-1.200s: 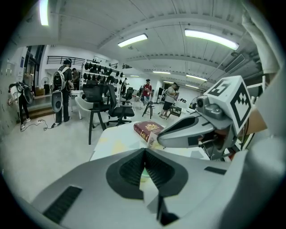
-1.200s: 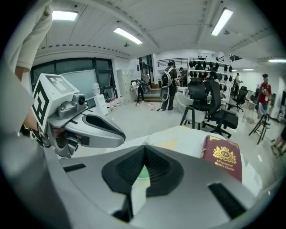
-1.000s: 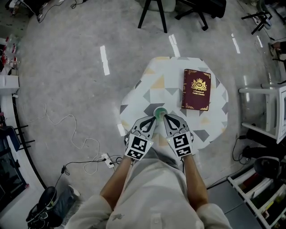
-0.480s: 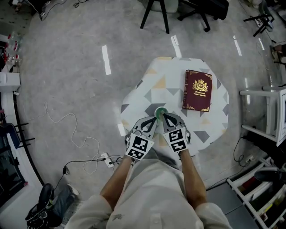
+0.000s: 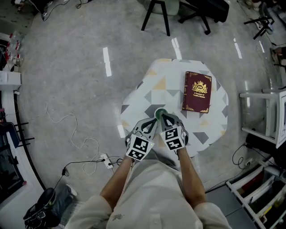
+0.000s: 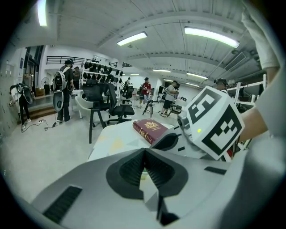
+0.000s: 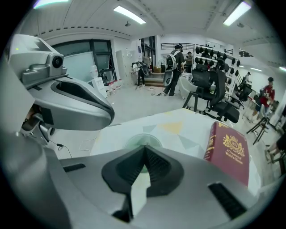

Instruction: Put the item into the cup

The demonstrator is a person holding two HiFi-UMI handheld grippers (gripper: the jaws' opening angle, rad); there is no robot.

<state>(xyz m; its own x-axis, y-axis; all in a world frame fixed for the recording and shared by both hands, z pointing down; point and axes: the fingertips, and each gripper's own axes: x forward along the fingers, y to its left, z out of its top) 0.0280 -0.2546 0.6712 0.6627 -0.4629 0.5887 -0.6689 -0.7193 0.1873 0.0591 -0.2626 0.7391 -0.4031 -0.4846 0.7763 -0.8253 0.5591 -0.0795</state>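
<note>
A small green cup (image 5: 160,112) stands near the front edge of the table (image 5: 152,89), which has a patterned cloth. Both grippers point at it from my side. The left gripper (image 5: 154,120) has its tip just left of the cup, and the right gripper (image 5: 163,116) has its tip at the cup's near rim. In the left gripper view the jaws (image 6: 144,153) are shut with nothing seen between them. The right gripper (image 7: 145,150) is also shut and bare, with the cup's rim (image 7: 142,141) just beyond its tip. No loose item shows in any view.
A dark red book (image 5: 196,91) lies on the table's right half, also in the left gripper view (image 6: 149,127) and the right gripper view (image 7: 225,152). Office chairs (image 5: 178,11) stand beyond the table. Cables (image 5: 76,143) lie on the floor at left, and a rack (image 5: 263,116) stands at right.
The right gripper has shifted a little left and forward, closer to the cup and to the left gripper. The left gripper has hardly moved.
</note>
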